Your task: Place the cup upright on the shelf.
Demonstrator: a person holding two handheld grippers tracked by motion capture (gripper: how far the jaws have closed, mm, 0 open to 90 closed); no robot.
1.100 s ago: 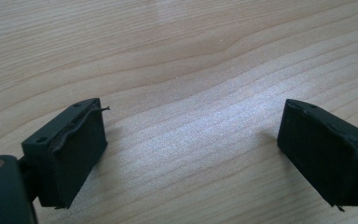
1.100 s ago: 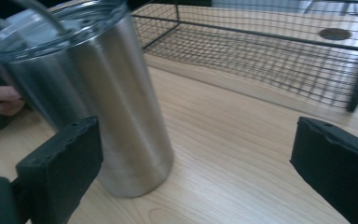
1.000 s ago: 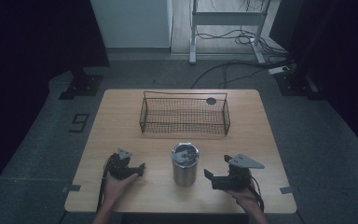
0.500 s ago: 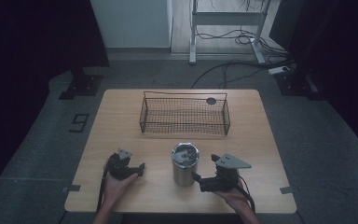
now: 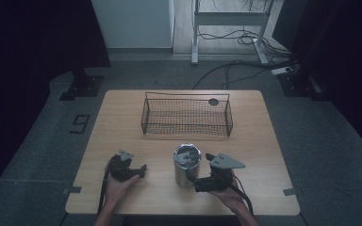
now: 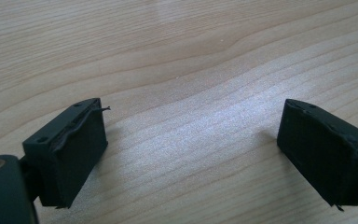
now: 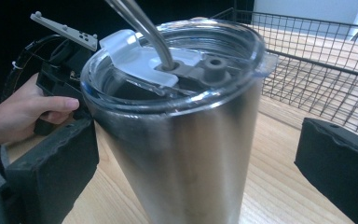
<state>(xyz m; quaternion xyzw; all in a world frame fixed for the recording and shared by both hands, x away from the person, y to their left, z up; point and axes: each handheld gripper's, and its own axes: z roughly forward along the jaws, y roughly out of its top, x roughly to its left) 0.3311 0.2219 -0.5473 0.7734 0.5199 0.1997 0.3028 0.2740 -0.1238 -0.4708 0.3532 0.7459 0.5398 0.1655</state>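
- Your high view is dim, with the room around the table [image 5: 122, 117] nearly black.
- Both gripper views are brighter.
- Soft glare sits on the steel tumbler [image 7: 186, 140], slightly blurred close up.

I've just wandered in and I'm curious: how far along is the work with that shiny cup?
Barely begun. The steel tumbler stands upright on the table, lid and straw in place, and the wire basket behind it holds nothing. In hand: the right tongs sit open around the tumbler, not clamped. The left tongs rest open on the wood. Gripping and lifting appear to be left.
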